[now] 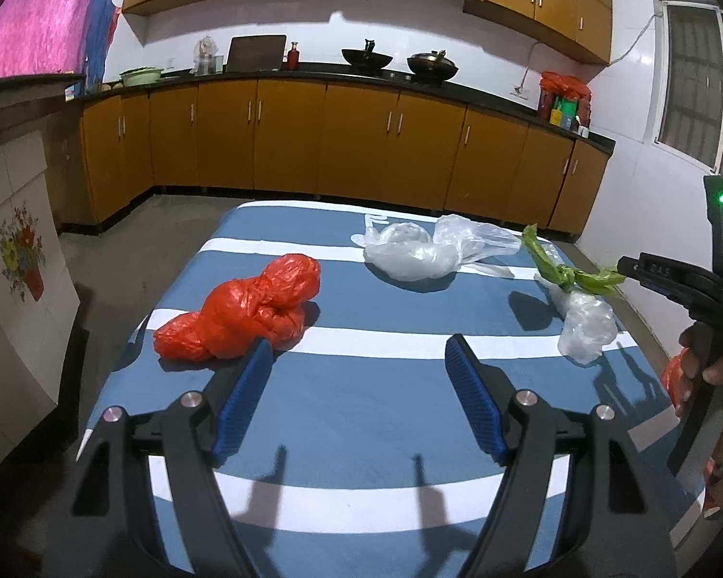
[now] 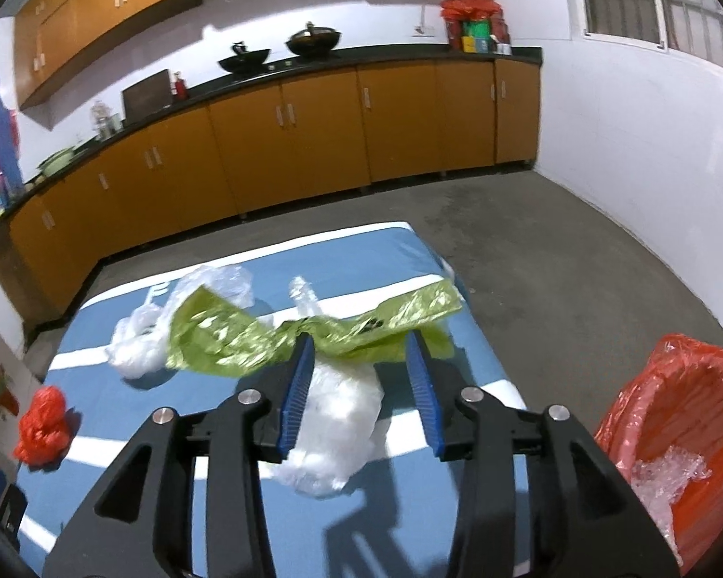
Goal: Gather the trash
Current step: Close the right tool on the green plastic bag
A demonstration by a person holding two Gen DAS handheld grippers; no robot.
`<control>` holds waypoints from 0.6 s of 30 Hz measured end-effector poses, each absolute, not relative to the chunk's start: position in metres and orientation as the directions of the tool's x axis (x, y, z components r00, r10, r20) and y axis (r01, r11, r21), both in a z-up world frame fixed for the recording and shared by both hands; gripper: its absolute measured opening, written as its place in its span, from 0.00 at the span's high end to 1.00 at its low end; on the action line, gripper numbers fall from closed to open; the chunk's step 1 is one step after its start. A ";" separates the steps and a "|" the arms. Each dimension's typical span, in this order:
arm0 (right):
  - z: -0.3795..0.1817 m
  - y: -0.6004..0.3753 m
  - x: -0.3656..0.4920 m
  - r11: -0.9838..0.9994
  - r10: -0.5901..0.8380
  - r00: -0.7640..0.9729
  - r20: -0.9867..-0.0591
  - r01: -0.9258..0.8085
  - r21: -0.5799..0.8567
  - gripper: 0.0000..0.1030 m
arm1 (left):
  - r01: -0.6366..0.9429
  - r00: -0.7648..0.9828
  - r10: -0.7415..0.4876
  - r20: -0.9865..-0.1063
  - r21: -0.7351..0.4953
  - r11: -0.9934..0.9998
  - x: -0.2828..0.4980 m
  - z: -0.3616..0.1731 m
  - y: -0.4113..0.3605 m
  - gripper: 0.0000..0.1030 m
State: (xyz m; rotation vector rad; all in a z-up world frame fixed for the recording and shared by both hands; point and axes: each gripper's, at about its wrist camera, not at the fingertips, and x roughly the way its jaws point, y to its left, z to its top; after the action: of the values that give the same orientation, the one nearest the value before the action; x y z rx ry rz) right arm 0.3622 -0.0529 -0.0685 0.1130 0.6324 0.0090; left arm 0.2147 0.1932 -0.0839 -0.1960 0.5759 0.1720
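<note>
A knotted red plastic bag [image 1: 246,313] lies on the blue-and-white striped table [image 1: 361,409], just past the left finger of my open left gripper [image 1: 359,344]; nothing is between its fingers. A crumpled clear bag [image 1: 409,250] lies farther back. A clear bag tied with a green strip [image 2: 342,409] rests on the table between the fingers of my right gripper [image 2: 359,339]. Its jaws stand apart and the pads do not squeeze it. The green strip [image 2: 226,337] drapes across the fingertips. The same bundle [image 1: 583,322] shows at the table's right edge in the left wrist view.
A bin lined with a red bag [image 2: 675,433], with clear plastic inside, stands on the floor right of the table. A hand [image 1: 718,361] grips the right tool's handle. Orange cabinets [image 1: 361,144] line the far wall. A white cupboard [image 1: 14,265] is on the left.
</note>
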 end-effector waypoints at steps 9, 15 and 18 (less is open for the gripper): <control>-0.081 -0.060 0.389 0.987 -0.024 0.775 -0.631 0.119 0.108 0.43 | -0.224 0.812 0.094 -0.576 -0.159 0.962 0.222 -0.095 0.199 0.29; -0.087 -0.069 0.396 0.980 -0.009 0.757 -0.653 0.135 0.143 0.42 | -0.219 0.808 0.083 -0.583 -0.167 0.961 0.227 -0.100 0.198 0.29; -0.091 -0.065 0.398 0.986 0.028 0.748 -0.663 0.088 0.141 0.62 | -0.214 0.809 0.076 -0.583 -0.171 0.962 0.228 -0.100 0.196 0.29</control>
State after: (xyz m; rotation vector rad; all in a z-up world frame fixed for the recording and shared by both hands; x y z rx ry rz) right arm 0.3980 -0.0648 -0.0913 0.1670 0.7254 -0.0332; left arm 0.2277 0.1956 -0.1003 -0.2338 0.6099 0.1567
